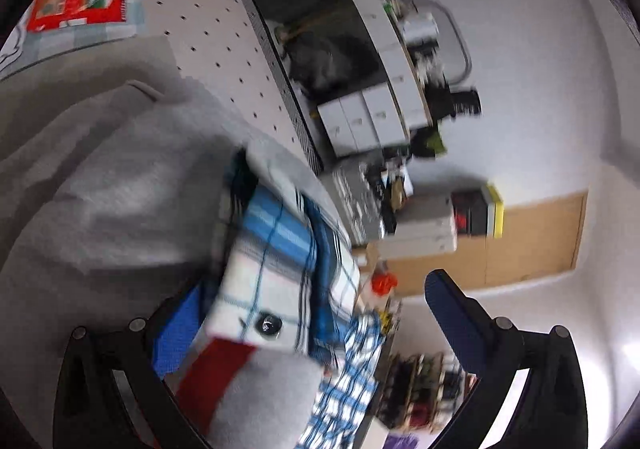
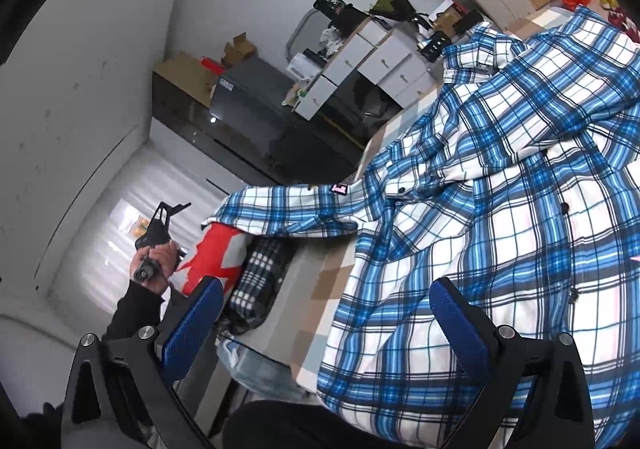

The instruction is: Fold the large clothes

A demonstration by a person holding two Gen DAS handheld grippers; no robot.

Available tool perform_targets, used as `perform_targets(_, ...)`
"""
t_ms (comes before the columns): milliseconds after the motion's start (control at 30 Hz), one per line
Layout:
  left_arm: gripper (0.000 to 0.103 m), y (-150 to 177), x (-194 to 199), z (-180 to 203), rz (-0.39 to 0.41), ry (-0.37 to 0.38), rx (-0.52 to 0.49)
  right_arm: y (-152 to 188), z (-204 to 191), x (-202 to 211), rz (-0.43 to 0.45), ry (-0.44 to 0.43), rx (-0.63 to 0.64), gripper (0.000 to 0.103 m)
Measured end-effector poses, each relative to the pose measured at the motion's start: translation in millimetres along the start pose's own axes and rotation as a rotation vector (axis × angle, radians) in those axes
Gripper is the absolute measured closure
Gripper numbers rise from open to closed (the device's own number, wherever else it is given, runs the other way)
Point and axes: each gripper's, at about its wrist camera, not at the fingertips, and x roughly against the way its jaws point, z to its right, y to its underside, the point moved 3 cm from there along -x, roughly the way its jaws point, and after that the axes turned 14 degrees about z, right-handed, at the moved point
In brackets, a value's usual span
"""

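A blue and white plaid shirt (image 2: 500, 209) lies spread over the table, one sleeve reaching left to the table's edge. My right gripper (image 2: 326, 283) is open above the shirt's lower part, its right finger over the cloth and its left finger past the table edge. In the left wrist view, a buttoned part of the plaid shirt (image 1: 280, 273) sits between the wide-apart fingers of my open left gripper (image 1: 316, 289), beside a grey garment (image 1: 100, 189) and a red and grey cloth (image 1: 240, 381). A hand holds the left gripper (image 2: 160, 225) near the sleeve end.
The table carries a checked cover (image 2: 320, 289). A red and white cloth (image 2: 216, 253) and a dark plaid cloth (image 2: 260, 281) hang by its left edge. White drawer units (image 2: 372, 61) and a dark cabinet (image 2: 256, 105) stand behind. A dotted white surface (image 1: 224, 49) lies beyond the grey garment.
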Motion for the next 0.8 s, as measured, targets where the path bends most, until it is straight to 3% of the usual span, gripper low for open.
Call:
perform_targets(133, 0.015, 1, 0, 1, 0.024, -0.032, 0.013, 1, 1, -2, -0.007, 0.005, 0.0, 0.0)
perform_targets(233, 0.047, 3, -4, 8, 0.013, -0.045, -0.026, 1, 2, -4, -0.014, 0.006, -0.009, 0.0)
perform_targets(300, 0.082, 6, -5, 13, -0.011, -0.055, -0.056, 1, 2, -3, -0.012, 0.008, -0.006, 0.0)
perform_targets(367, 0.094, 7, -8, 15, -0.036, -0.043, -0.076, 1, 2, -4, -0.013, 0.009, -0.003, 0.0)
perform_targets(500, 0.099, 7, -2, 27, -0.01, -0.046, -0.121, 2, 3, -4, -0.011, 0.015, -0.006, 0.0)
perform_targets(800, 0.101, 11, 5, 66, 0.053, -0.025, -0.162, -4, 5, 2, 0.017, 0.013, -0.02, 0.0)
